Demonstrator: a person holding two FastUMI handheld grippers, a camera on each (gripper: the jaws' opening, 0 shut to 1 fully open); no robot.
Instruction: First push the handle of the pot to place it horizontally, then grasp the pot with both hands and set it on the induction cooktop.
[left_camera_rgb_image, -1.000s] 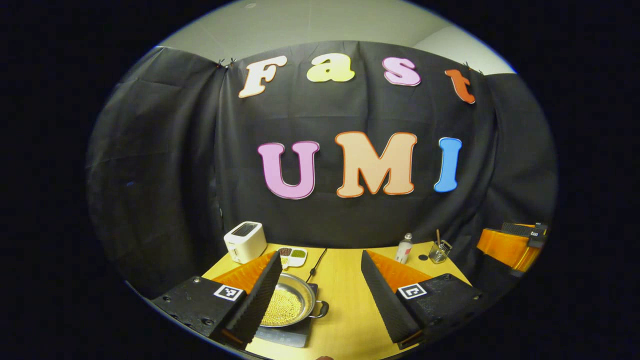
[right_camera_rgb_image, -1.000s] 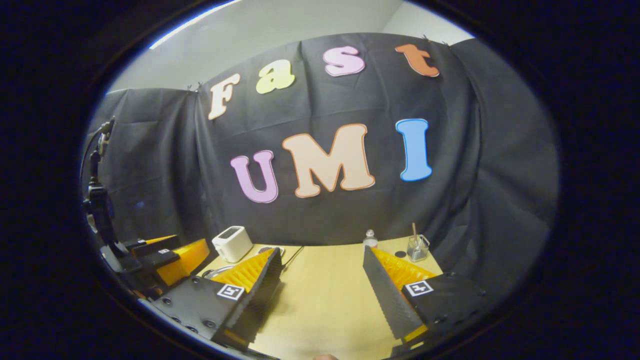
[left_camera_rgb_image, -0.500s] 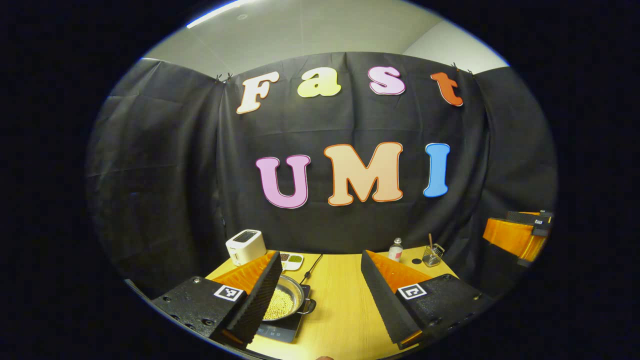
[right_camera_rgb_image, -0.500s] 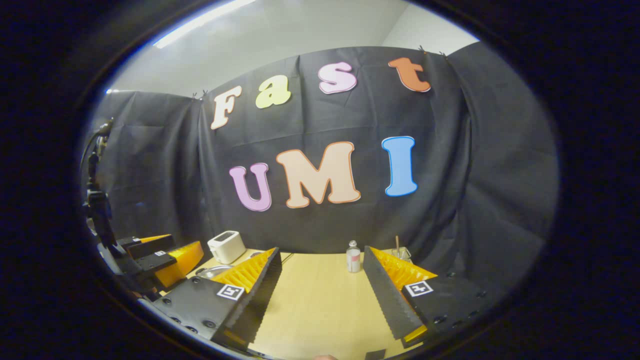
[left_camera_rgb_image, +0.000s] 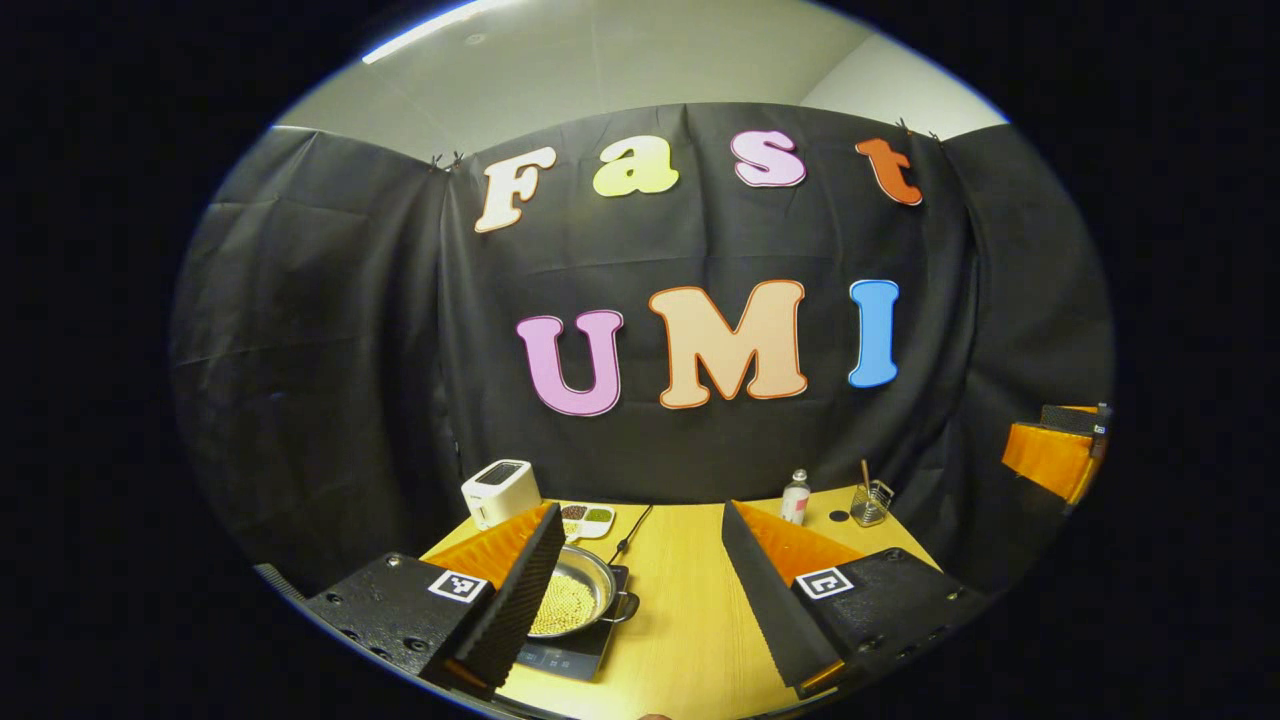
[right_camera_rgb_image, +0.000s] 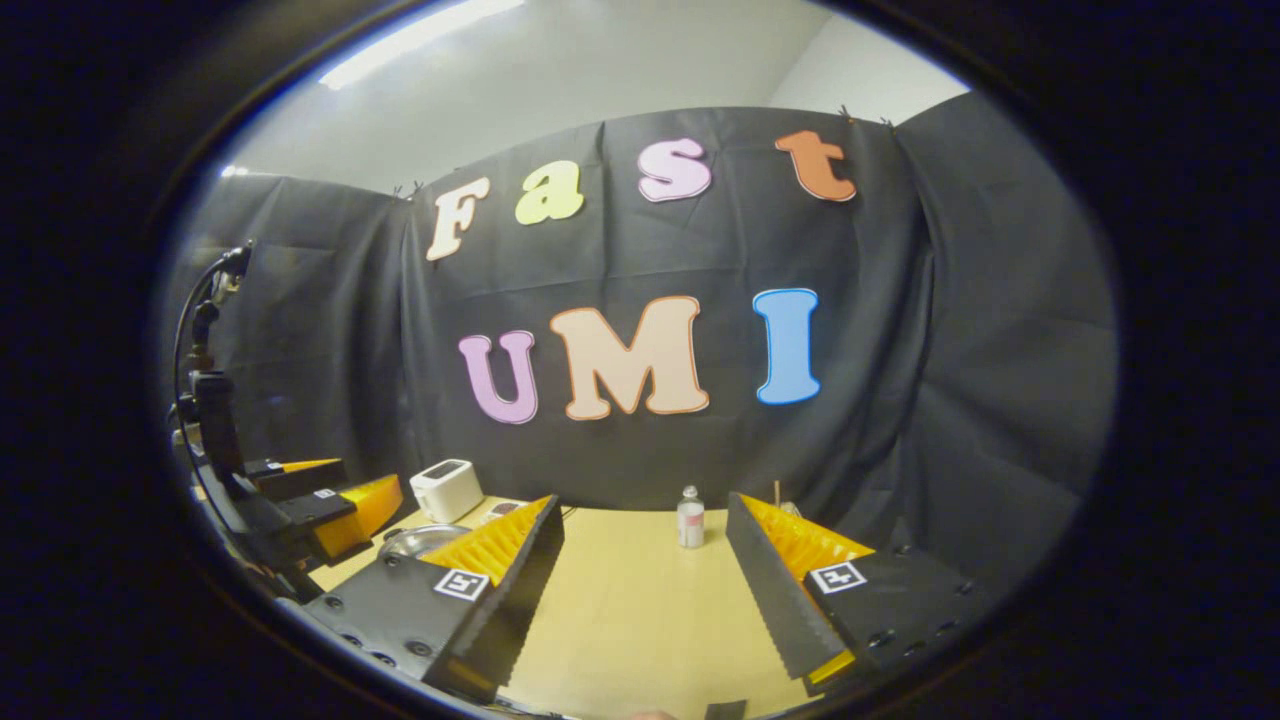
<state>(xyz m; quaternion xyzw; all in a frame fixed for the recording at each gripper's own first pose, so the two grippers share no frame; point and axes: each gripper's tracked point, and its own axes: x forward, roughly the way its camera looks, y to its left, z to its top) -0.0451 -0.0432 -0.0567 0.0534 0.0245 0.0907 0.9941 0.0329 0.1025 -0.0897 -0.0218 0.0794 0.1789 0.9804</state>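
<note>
Wooden desk (left_camera_rgb_image: 680, 620) before the black cloth wall. Pot (left_camera_rgb_image: 575, 598), holding pale beans, sits on the induction cooktop (left_camera_rgb_image: 568, 655), its side handle (left_camera_rgb_image: 622, 605) level. Left claw (left_camera_rgb_image: 635, 610) hangs released above the desk, 1 finger overlapping the pot. Right claw (right_camera_rgb_image: 645, 600) is released, well apart from the pot (right_camera_rgb_image: 420, 540). Behind the pot: toaster (left_camera_rgb_image: 500, 490), divided dish (left_camera_rgb_image: 585, 518), bottle (left_camera_rgb_image: 795, 498).

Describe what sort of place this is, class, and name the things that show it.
Probably a mock kitchen set up in a cloth-walled booth: a pot of pale beans sits on an induction cooktop, with a toaster at the back of the wooden table.
</note>
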